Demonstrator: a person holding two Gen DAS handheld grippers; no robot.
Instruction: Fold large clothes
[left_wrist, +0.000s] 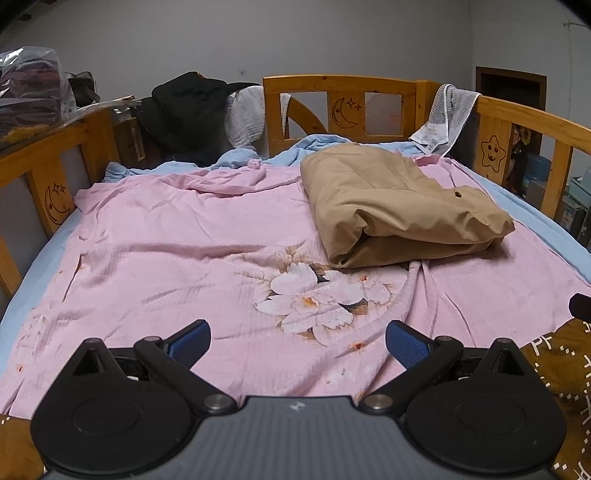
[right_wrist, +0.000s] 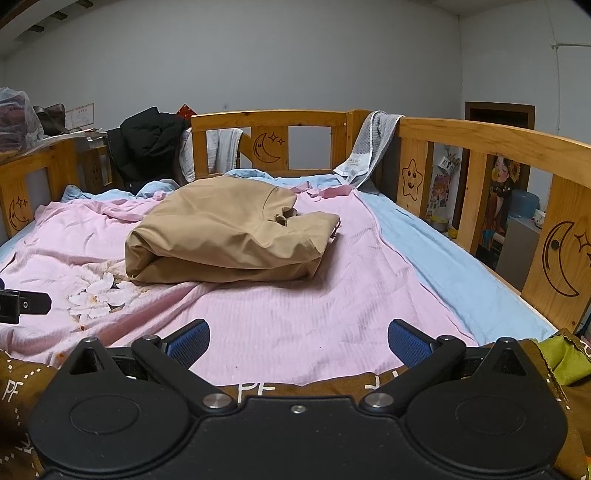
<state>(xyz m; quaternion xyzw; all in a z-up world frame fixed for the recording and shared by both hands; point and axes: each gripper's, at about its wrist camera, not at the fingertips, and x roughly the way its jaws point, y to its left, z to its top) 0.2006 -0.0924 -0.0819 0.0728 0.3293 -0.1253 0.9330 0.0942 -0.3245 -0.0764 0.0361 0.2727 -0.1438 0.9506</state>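
A tan garment (left_wrist: 399, 206) lies folded into a thick bundle on a pink floral sheet (left_wrist: 177, 251), toward the far right of the bed. It also shows in the right wrist view (right_wrist: 225, 236), left of centre. My left gripper (left_wrist: 297, 345) is open and empty, hovering over the near part of the pink sheet, well short of the bundle. My right gripper (right_wrist: 298, 341) is open and empty over the pink sheet (right_wrist: 295, 314), also short of the bundle. The left gripper's tip (right_wrist: 22, 304) shows at the left edge of the right wrist view.
A wooden bed rail (left_wrist: 332, 85) with moon and star carvings surrounds the bed. A black jacket (left_wrist: 184, 110) and a grey towel (left_wrist: 443, 114) hang over the rail. A brown patterned cloth (right_wrist: 258, 387) lies along the near edge. A light blue sheet (right_wrist: 443, 258) shows at the right.
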